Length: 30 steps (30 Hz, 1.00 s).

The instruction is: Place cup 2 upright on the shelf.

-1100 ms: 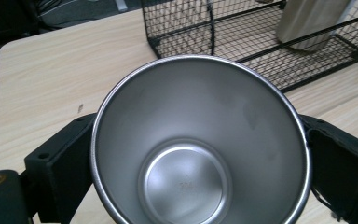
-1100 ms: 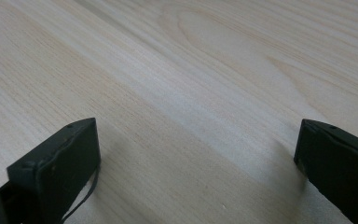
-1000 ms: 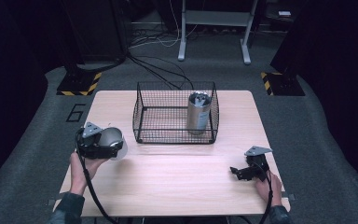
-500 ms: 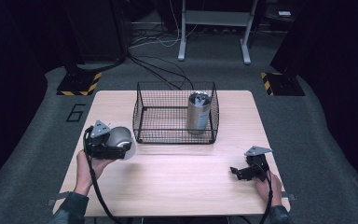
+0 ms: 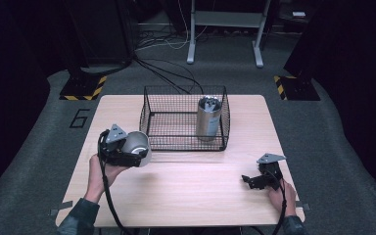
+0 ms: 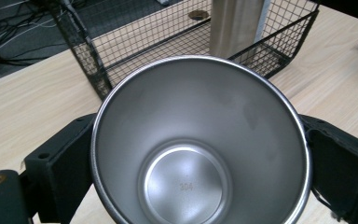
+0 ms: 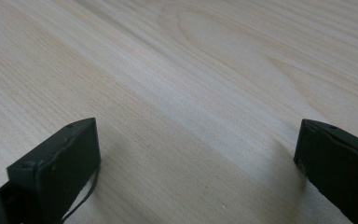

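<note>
The left gripper (image 5: pixel 127 155) has its two black jaws pressed on the sides of a shiny silver metal cup (image 5: pixel 138 148). One jaw sits on each side of the cup, and the cup is tipped over so its open mouth faces away from the hand. In the left gripper view you can look right down inside the cup (image 6: pixel 200 144) to its round flat bottom. The person's left hand (image 5: pixel 100 169) holds this gripper above the left part of the pale wooden table (image 5: pixel 191 191).

Just past the cup stands a black wire basket (image 5: pixel 176 115). The cup is beside the basket's near left corner, outside it. Inside the basket, at its right side, a tall silver metal can (image 5: pixel 208 117) stands upright.

The right gripper (image 5: pixel 252 180) is well apart from all this, low over the near right part of the table. Its jaws are wide apart with nothing between them, just bare wood (image 7: pixel 191 93).
</note>
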### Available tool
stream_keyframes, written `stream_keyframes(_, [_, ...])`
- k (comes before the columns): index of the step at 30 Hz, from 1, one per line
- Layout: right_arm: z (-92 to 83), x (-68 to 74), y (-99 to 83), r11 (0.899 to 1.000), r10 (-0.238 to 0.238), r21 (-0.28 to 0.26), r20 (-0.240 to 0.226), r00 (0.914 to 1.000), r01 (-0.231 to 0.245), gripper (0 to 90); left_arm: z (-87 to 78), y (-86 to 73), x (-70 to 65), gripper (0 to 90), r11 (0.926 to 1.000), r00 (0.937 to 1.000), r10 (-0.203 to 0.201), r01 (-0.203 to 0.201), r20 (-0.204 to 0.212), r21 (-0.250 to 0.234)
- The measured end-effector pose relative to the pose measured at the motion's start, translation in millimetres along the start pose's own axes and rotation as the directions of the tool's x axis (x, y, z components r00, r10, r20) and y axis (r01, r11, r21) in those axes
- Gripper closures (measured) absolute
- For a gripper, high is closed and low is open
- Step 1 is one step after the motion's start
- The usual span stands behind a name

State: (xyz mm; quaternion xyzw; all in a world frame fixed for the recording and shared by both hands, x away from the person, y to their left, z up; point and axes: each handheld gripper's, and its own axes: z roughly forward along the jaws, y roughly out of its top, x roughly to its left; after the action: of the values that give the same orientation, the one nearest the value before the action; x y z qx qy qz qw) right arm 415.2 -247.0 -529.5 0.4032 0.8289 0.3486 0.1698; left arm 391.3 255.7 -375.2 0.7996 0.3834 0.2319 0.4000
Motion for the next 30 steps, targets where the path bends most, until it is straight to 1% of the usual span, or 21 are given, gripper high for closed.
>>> stream_keyframes(1, [0.0,0.0,0.0,1.000,0.000,0.000,0.000,1.0000,0.000,0.0,1.4,3.3,-2.6,6.0,1.0000,0.9999,0.001,-0.001,0.010,-0.005])
stream_keyframes(4, [0.0,0.0,0.0,1.000,0.000,-0.001,0.000,1.0000,0.000,0.0,2.6,6.6,-4.9,6.0,1.0000,0.9998,0.006,-0.006,0.018,-0.007])
stream_keyframes(5, [0.0,-0.2,0.0,1.000,-0.002,0.001,0.002,1.0000,0.002,0.0,4.0,9.2,-6.9,6.0,0.9999,0.9996,0.011,-0.011,0.027,-0.006])
stream_keyframes(8, [-0.1,0.0,0.0,1.000,0.000,0.002,0.000,1.0000,0.000,0.0,6.2,12.1,-9.2,6.0,0.9997,0.9993,0.022,-0.021,0.029,-0.009])
stream_keyframes(11, [0.0,0.0,0.0,1.000,0.000,0.000,0.000,1.0000,0.000,0.0,10.5,17.3,-13.9,6.0,0.9995,0.9984,0.032,-0.032,0.047,-0.004])
stream_keyframes(19, [0.0,-0.1,0.0,1.000,-0.001,0.000,0.000,1.0000,0.001,0.0,16.2,26.9,-20.9,6.0,0.9990,0.9971,0.043,-0.042,0.063,-0.014])
stream_keyframes(21, [0.1,-0.3,0.0,1.000,-0.004,-0.001,0.000,1.0000,0.004,0.0,17.1,32.2,-23.2,6.0,0.9984,0.9957,0.057,-0.056,0.073,-0.011])
stream_keyframes(23, [0.0,-0.1,0.0,1.000,-0.001,0.000,0.000,1.0000,0.001,0.0,17.8,33.8,-24.2,6.0,0.9982,0.9957,0.060,-0.059,0.070,-0.016])
stream_keyframes(25, [0.0,-0.1,0.0,1.000,-0.001,0.000,0.000,1.0000,0.001,0.0,18.9,39.1,-26.1,6.0,0.9977,0.9953,0.065,-0.063,0.072,-0.023])
stream_keyframes(30, [0.0,-0.4,0.0,1.000,-0.005,-0.001,0.000,1.0000,0.005,0.0,21.5,45.5,-27.4,6.0,0.9972,0.9945,0.073,-0.071,0.075,-0.025])
